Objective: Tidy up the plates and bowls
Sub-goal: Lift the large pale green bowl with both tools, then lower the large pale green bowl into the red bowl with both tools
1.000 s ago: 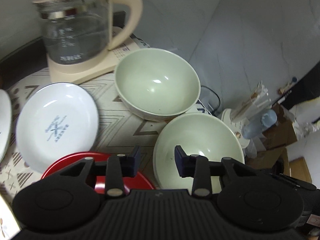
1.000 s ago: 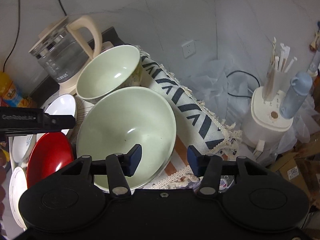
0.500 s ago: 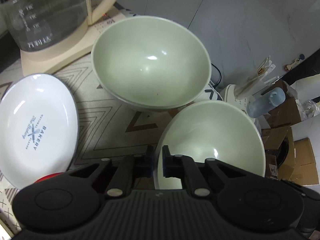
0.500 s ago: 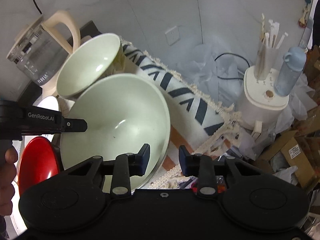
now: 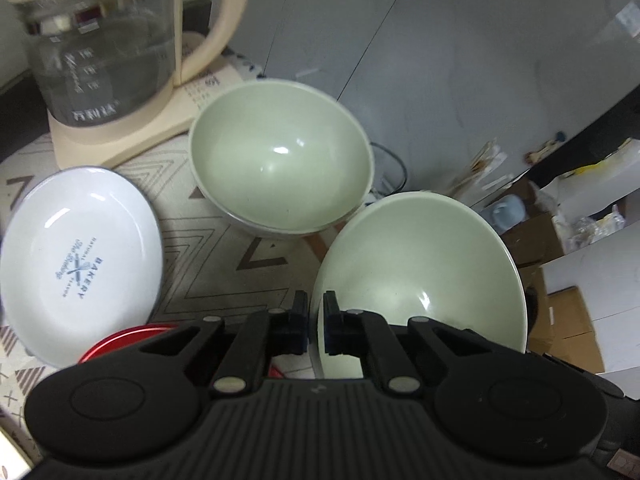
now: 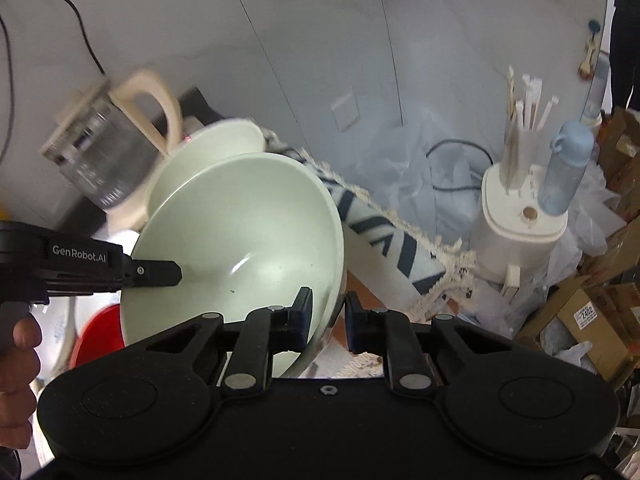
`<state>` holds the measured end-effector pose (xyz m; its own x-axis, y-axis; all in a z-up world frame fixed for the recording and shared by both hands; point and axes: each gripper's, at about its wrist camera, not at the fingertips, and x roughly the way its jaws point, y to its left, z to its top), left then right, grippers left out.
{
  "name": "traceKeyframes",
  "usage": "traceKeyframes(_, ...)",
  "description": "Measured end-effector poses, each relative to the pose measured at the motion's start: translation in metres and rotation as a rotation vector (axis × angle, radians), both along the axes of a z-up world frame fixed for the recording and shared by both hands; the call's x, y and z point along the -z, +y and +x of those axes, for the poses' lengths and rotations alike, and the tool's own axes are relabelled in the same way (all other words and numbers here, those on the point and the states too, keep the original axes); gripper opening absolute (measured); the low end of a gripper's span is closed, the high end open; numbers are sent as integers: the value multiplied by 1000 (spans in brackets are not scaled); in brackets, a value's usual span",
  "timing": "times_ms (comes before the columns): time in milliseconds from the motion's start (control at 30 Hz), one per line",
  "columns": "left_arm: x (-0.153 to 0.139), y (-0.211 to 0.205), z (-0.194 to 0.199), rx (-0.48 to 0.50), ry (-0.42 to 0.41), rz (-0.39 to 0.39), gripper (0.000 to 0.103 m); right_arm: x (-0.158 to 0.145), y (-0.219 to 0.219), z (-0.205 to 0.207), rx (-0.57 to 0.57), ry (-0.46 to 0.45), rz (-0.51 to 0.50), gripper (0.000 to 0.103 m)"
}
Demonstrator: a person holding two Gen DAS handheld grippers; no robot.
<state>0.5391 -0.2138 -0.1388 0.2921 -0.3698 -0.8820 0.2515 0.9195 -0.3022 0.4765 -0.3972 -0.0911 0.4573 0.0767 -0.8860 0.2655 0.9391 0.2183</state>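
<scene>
While both hand-held grippers work one bowl, start at the left w/ the white plate lying flat on the patterned cloth, a red plate peeking out beside it toward the camera. Behind them a glass kettle on its cream base, blurred. Next over, a pale green bowl sits upright on the table. Right of that, the second green bowl is tilted, near the table's right edge, by the fringed cloth hem. Left hand-held gripper is clamped tight on its left rim, one finger inside, one outside. Right hand-held gripper straddles the opposite rim, jaws closing, rim between them; can't tell if pads press yet. Bowl looks glazed, stiff, prob. slick and chip-prone, moderately heavy; thin rim is the only real hold, so two opposite rim grips seem sensible, kept level. Beyond the table on the right: grey marble-look wall w/ a socket, white stand w/ a blue bottle, plastic bags, cardboard boxes on the floor.
</scene>
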Motion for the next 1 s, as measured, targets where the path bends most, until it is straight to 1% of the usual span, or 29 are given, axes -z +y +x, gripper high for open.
traceKeyframes(133,-19,17,-10,-18,-19,-29,5,-21,10,-4,-8,-49,-3,18)
traceKeyframes(233,-27,32,-17,-34,-32,-37,5,-31,19,-5,-25,-77,-3,18)
traceKeyframes(500,-34,82,-41,-104,-25,-56,5,-41,52,-9,-73,-111,13,18)
traceKeyframes(700,-25,115,-59,-150,11,-63,6,-41,78,-13,-119,-116,27,17)
traceKeyframes(833,-9,133,-70,-177,52,-59,6,-34,97,-14,-153,-106,20,15)
traceKeyframes(1000,12,148,-79,-214,111,-64,6,-22,116,-14,-194,-80,-13,13)
